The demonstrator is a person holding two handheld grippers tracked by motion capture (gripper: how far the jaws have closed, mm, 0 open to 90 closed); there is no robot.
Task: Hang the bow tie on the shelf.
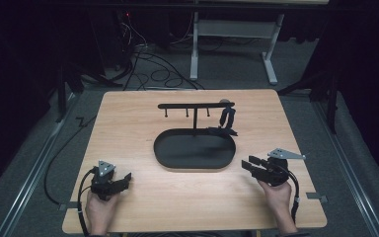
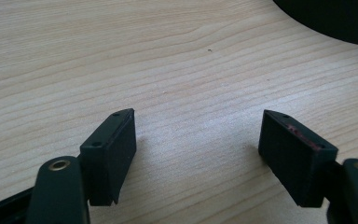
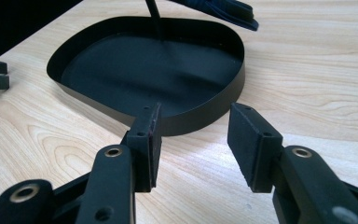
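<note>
High view: we hold the left gripper (image 1: 121,181) at the near left of the counter (image 1: 143,123), the right gripper (image 1: 250,165) at the near right, both low over the wood and well apart from each other. In the left gripper view the jaws stand wide and released, bare wood between them, the black tray's (image 2: 335,18) edge at the far right corner. In the right gripper view the jaws are also released, nothing between them, pointing at the tray's near wall (image 3: 200,119), near but not touching. Farther off, we see the oval tray (image 1: 165,160) at mid-counter. A T-shaped rack (image 1: 196,105) rises from its far side. A dark strap-like object (image 1: 227,118) hangs from the bar's right end, its lower part lying across the tray rim.
</note>
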